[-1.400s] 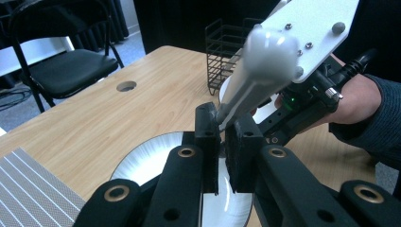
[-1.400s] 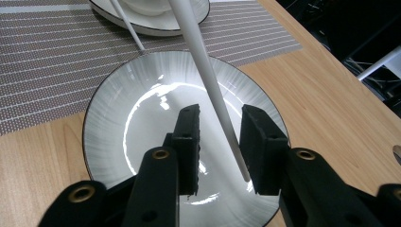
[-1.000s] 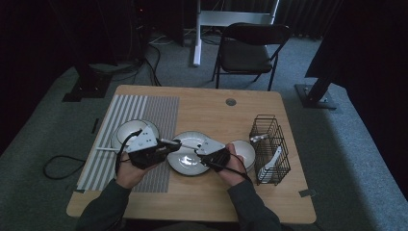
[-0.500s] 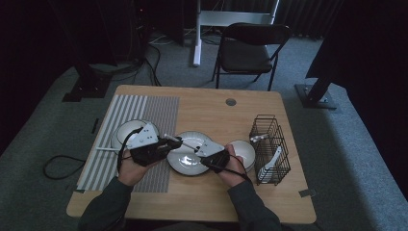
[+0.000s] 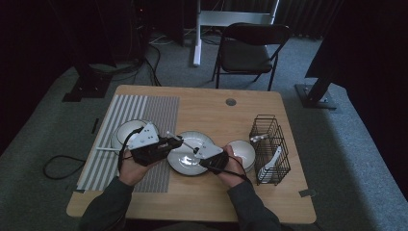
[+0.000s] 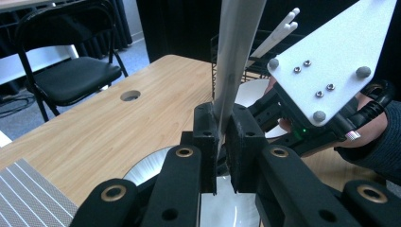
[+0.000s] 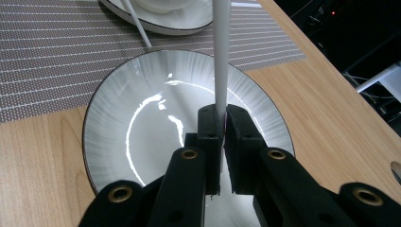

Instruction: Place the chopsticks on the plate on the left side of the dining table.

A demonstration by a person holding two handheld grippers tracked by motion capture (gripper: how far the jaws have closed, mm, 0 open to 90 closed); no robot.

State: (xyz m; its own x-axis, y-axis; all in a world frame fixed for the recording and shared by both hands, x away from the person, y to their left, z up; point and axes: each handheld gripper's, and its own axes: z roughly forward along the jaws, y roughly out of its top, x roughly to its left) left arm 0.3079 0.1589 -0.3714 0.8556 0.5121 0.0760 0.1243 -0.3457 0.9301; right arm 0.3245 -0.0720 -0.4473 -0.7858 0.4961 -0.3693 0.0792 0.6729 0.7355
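Little has shifted over the last second: both hands stay low over the middle plate (image 5: pixel 190 156), with the left tongs (image 5: pixel 174 142) nudged slightly toward the right tongs (image 5: pixel 196 151).

Both tongs are closed on the same thin white stick (image 5: pixel 185 142), one near each end. In the left gripper view its jaws pinch the stick (image 6: pixel 231 61), which rises steeply from them, with the right hand (image 6: pixel 373 127) and its grey plate just beyond. In the right gripper view the jaws are clamped on the stick (image 7: pixel 221 52), which runs straight ahead.

Directly below both tongs lies the middle plate (image 7: pixel 142 118) on the tabletop (image 5: pixel 216 115). Beyond the left tongs sits a second plate (image 5: pixel 126 132) on the striped mat (image 5: pixel 139 108). Beside the right tongs stands a white bowl (image 5: pixel 245 151), and past it the wire basket (image 5: pixel 269 144).
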